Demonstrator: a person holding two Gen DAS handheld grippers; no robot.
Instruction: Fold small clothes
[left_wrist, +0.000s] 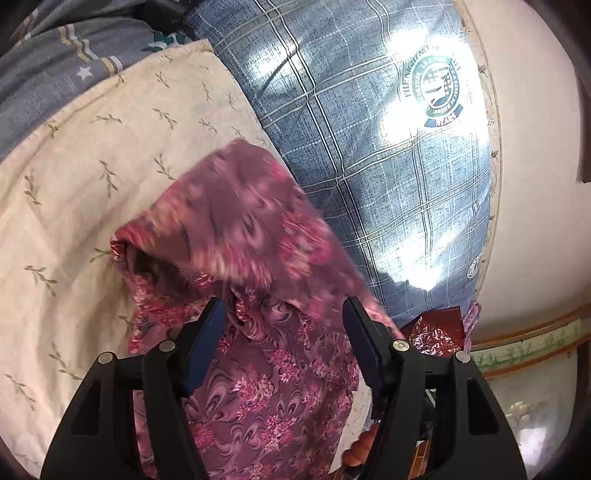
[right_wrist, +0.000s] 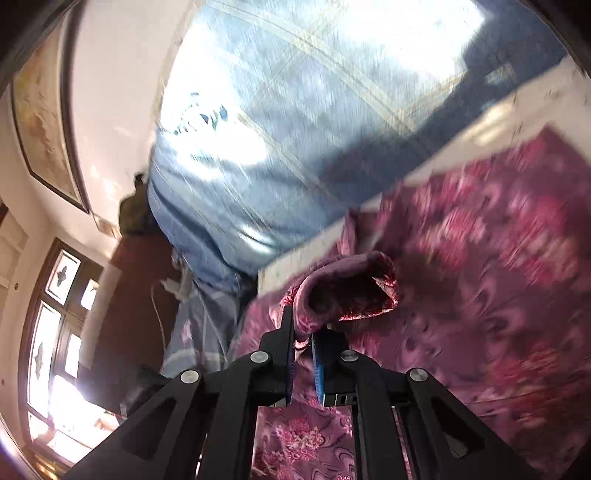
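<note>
A small purple garment with pink flowers (left_wrist: 258, 258) lies on a cream leaf-print sheet (left_wrist: 92, 184). Its upper part is lifted and blurred by motion. My left gripper (left_wrist: 284, 317) is open, its fingers standing apart over the garment's lower part, holding nothing. In the right wrist view the same garment (right_wrist: 480, 277) spreads to the right. My right gripper (right_wrist: 303, 332) is shut on a rolled edge of the garment (right_wrist: 347, 288) and holds it raised.
A blue plaid quilt with a green round badge (left_wrist: 388, 147) lies beside the cream sheet; it also shows in the right wrist view (right_wrist: 277, 129). A grey star-print cloth (left_wrist: 55, 66) lies at the far left. A white wall (left_wrist: 535, 184), a framed picture (right_wrist: 40, 110) and a window (right_wrist: 59, 332) surround the bed.
</note>
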